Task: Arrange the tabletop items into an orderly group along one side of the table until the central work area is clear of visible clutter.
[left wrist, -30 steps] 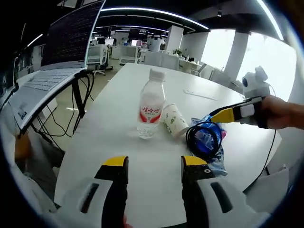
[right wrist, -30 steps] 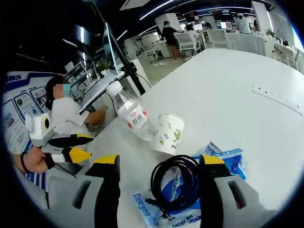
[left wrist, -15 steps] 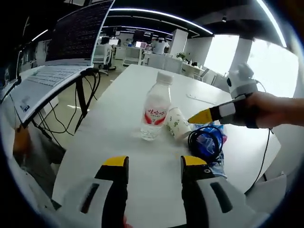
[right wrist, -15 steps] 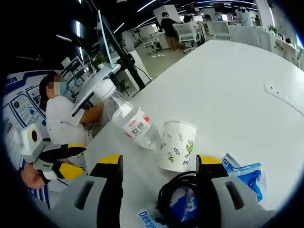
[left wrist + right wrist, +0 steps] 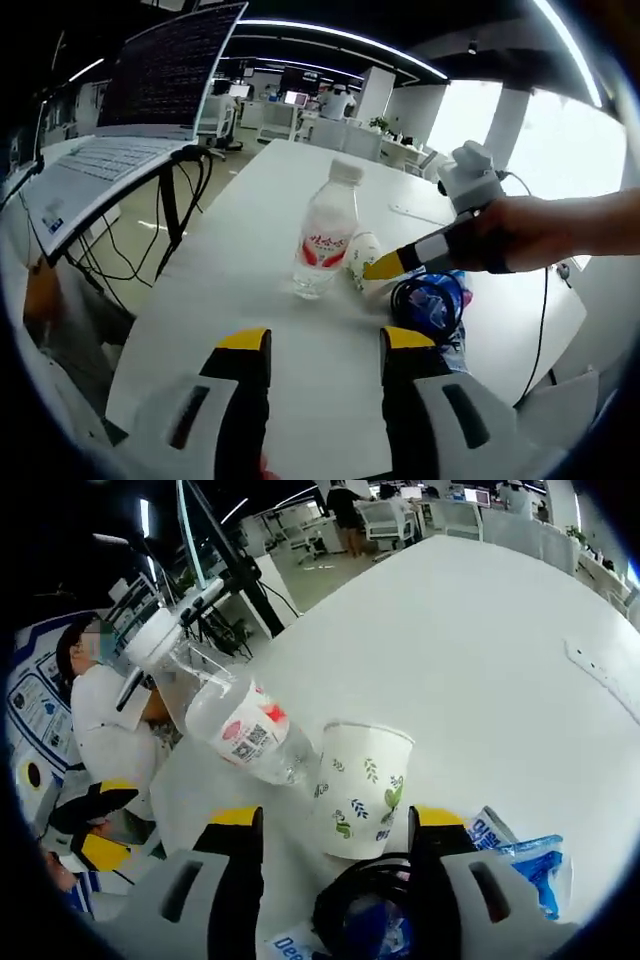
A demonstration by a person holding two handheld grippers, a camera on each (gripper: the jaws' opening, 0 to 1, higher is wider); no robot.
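Observation:
A clear water bottle with a red label and white cap stands upright near the middle of the white table. Right of it is a white paper cup with green leaf prints. My right gripper reaches in from the right, its yellow tips just in front of the cup. In the right gripper view the cup stands upright straight ahead, the bottle left of it. My right gripper is open, the cup beyond its tips. My left gripper is open over bare table.
A coiled black cable lies on a blue packet right of the cup. A power strip lies farther back. An open laptop on a stand is off the table's left side, where a person sits.
My right gripper has moved forward over the cable to the cup, which now looms larger in its view. My left gripper has stayed roughly in place.

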